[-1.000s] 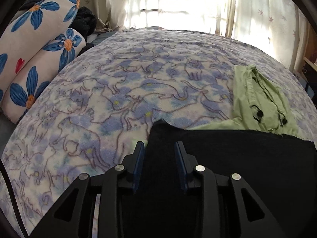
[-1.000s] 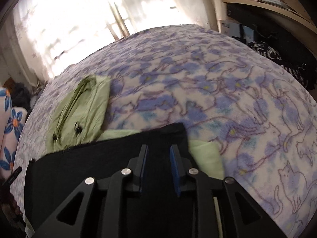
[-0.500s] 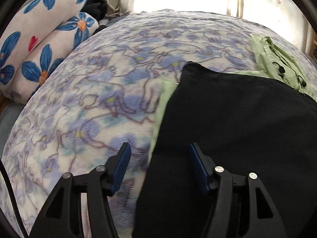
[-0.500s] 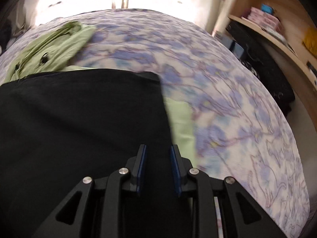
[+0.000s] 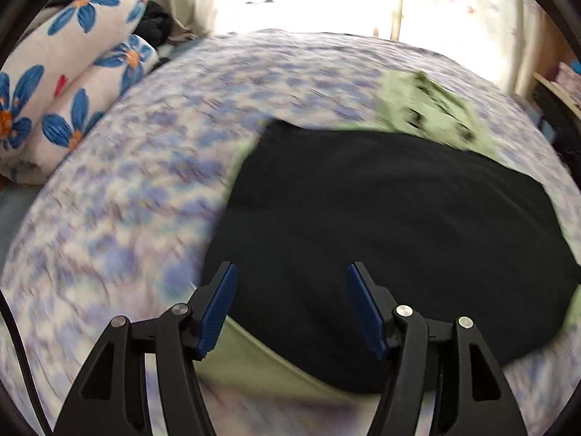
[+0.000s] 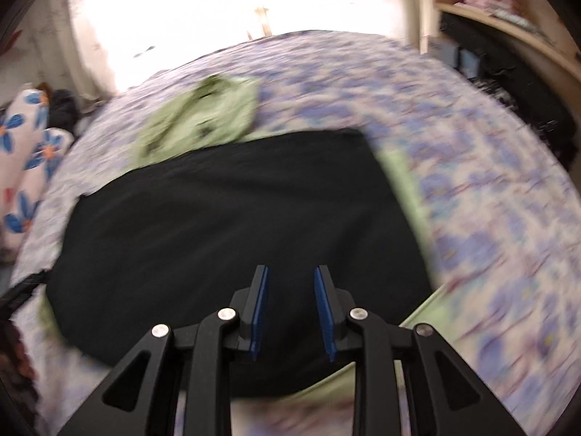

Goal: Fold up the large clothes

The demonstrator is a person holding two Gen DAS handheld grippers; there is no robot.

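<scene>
Black fabric panel (image 5: 381, 225) lies folded on the bed (image 5: 145, 167); left gripper (image 5: 292, 307) jaws wide and empty, right gripper (image 6: 290, 312) jaws narrow, opening, empty. Next we regrip an edge.

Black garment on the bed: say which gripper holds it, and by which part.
Neither. The black garment lies flat; left gripper stands open above its near edge, and right gripper, jaws opening, has no cloth pinched.

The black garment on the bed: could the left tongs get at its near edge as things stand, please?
Probably yes: the left tongs stand open right above the black garment, with nothing lying between them and its near edge.
</scene>
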